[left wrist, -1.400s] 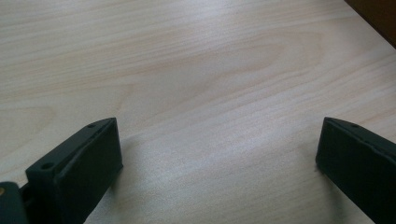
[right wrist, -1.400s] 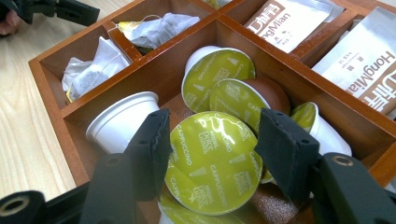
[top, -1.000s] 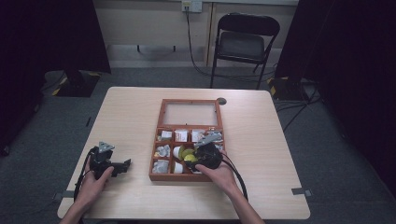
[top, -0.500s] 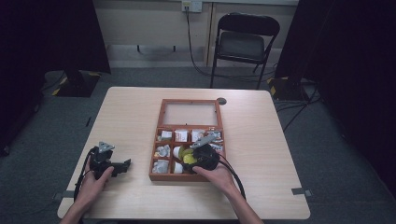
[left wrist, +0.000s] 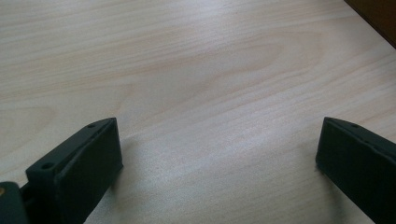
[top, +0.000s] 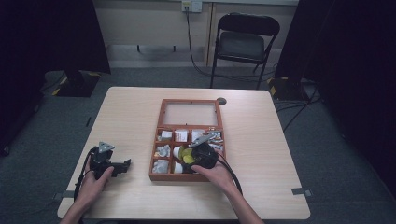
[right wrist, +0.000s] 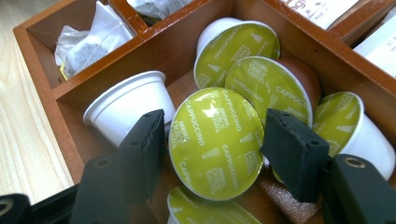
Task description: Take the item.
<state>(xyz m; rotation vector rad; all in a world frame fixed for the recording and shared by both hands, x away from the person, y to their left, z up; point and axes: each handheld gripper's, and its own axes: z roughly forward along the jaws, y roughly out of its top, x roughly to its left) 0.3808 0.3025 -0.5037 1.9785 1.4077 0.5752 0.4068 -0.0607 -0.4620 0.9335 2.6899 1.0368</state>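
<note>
Work in hand: picking a coffee capsule out of the wooden compartment box (top: 161, 140), judged from the right claw's position.
Landmark: the box sits mid-counter, its glass lid (top: 190, 113) laid open on the far side.
Right claw (right wrist: 212, 135): inside the box's near middle compartment, its jaws bracketing the green-lidded cappuccino capsule (right wrist: 215, 142) at narrow-to-medium spread. The left jaw is at the foil rim; whether the right jaw touches is unclear, so a firm hold is not confirmed.
Just changed: the right claw's jaws have just been closing on the capsule between them; against the earlier high views the hand sits in much the same spot over the box.
Meaning: judged as the gripping step, lift not yet begun.
Task thing: the capsule lies tilted, foil up, on other capsules in that compartment, a white capsule body (right wrist: 126, 107) just beside it.
Left claw (left wrist: 215, 158): jaws wide, nothing between them, resting on bare counter (left wrist: 187, 60) well apart from the box's left side.
Edges: wooden dividers (right wrist: 140, 49) hem the compartment closely; neighbouring capsules crowd the jaws.
Open room: straight up out of the box is free; ample bare counter left and right of it.
Other contents: tea bags (right wrist: 88, 39) in adjacent compartments.
</note>
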